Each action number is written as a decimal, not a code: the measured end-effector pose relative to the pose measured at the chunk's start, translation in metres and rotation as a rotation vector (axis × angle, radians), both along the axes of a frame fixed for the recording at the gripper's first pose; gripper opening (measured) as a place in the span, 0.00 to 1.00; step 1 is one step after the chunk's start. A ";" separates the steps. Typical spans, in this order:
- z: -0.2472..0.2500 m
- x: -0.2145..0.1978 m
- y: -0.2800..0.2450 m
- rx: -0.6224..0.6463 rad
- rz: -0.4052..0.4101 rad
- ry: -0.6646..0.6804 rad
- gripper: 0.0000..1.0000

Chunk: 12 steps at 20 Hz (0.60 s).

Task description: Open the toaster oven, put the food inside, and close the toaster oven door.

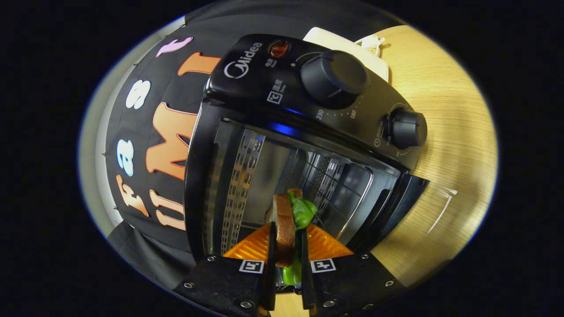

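A black toaster oven (246, 83) stands on a wooden table (445, 114), seen strongly tilted, with its door (410, 198) open and the metal cavity and wire rack (335, 193) exposed. My gripper (288, 240) is shut on a sandwich (286, 224), brown bread with green lettuce sticking out, held edge-on between the two fingers. The sandwich sits just at the mouth of the cavity, in front of the rack. Two round knobs (332, 77) sit on the control panel beside the opening.
A white tray-like object (339, 44) lies on the table behind the oven. The booth's black cloth wall (150, 132) stands close on the oven's far side. Bare wooden table spreads beyond the open door.
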<state>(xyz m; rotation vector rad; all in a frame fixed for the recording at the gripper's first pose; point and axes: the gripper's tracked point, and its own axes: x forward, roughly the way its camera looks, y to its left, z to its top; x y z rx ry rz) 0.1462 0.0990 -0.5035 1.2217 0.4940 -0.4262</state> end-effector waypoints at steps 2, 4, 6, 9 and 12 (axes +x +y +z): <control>0.000 0.001 0.000 -0.032 0.011 0.003 0.26; 0.003 0.003 0.001 -0.077 0.034 0.008 0.34; 0.004 -0.001 0.001 -0.135 0.062 0.040 0.43; 0.015 -0.012 -0.003 -0.249 0.120 0.075 0.66; 0.024 -0.024 -0.012 -0.362 0.193 0.112 0.85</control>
